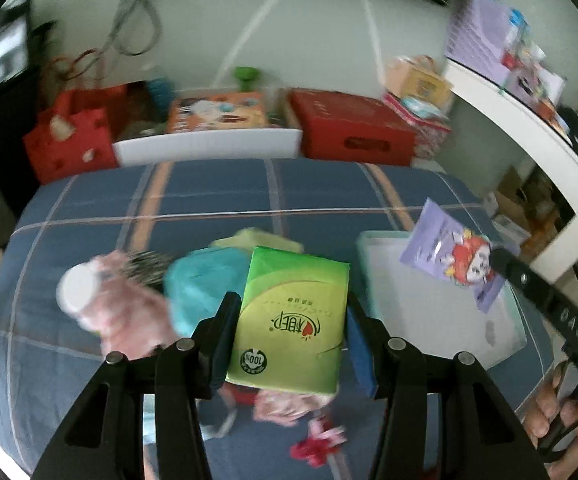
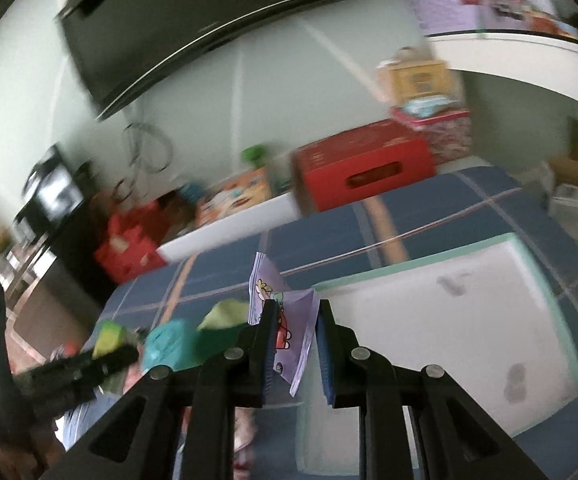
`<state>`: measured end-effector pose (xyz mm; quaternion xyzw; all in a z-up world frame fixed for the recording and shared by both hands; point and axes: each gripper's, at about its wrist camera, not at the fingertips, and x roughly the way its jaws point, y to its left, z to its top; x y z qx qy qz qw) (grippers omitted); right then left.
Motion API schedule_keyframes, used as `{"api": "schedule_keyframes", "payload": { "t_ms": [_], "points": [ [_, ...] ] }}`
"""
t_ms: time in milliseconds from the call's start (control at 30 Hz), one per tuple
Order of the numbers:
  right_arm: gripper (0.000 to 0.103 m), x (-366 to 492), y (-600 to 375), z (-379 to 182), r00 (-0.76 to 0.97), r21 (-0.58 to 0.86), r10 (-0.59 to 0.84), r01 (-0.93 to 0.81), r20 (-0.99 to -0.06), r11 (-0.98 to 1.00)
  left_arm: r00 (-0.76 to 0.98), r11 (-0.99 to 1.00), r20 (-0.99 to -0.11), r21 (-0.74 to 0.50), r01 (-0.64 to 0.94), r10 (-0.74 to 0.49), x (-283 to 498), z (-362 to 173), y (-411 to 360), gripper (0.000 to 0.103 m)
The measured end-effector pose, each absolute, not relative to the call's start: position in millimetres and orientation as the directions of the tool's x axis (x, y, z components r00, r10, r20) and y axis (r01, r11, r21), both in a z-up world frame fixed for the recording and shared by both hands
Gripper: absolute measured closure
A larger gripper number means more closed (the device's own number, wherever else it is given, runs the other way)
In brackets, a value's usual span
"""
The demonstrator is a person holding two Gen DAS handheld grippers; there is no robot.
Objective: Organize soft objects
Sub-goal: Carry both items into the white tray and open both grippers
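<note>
Left tool (image 1: 289,320) pinching glossy green tissue pack (image 1: 289,320) | right tool (image 2: 295,344) pinching crumpled lilac cartoon pouch (image 2: 295,320)

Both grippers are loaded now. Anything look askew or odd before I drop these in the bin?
The purple packet sits crooked in the right gripper, pinched near one edge and buckled. The green tissue pack sits squarely in the left gripper. The white bin looks undamaged.

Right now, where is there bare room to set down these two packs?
The white bin is bare inside apart from marks on its floor. The far blanket, between the bin and the boxes, is free too. It is crowded left of the bin: teal cloth, pink toy.
</note>
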<state>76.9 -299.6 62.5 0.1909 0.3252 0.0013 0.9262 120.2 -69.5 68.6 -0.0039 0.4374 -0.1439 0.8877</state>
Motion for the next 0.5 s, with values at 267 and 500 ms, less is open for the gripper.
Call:
{"api": "schedule_keyframes", "payload": {
  "t_ms": [267, 500],
  "points": [
    [0.083, 85.0, -351.9, 67.0, 0.787, 0.338, -0.037, 0.307, -0.616, 0.890, 0.541, 0.927, -0.786, -0.107, 0.360, -0.301, 139.2, 60.0, -146.3, 0.051],
    [0.083, 95.9, -384.3, 64.7, 0.762, 0.297, -0.171, 0.435, -0.625, 0.850, 0.517, 0.906, -0.797, -0.086, 0.415, -0.312, 155.5, 36.6, -190.7, 0.051]
  ]
}}
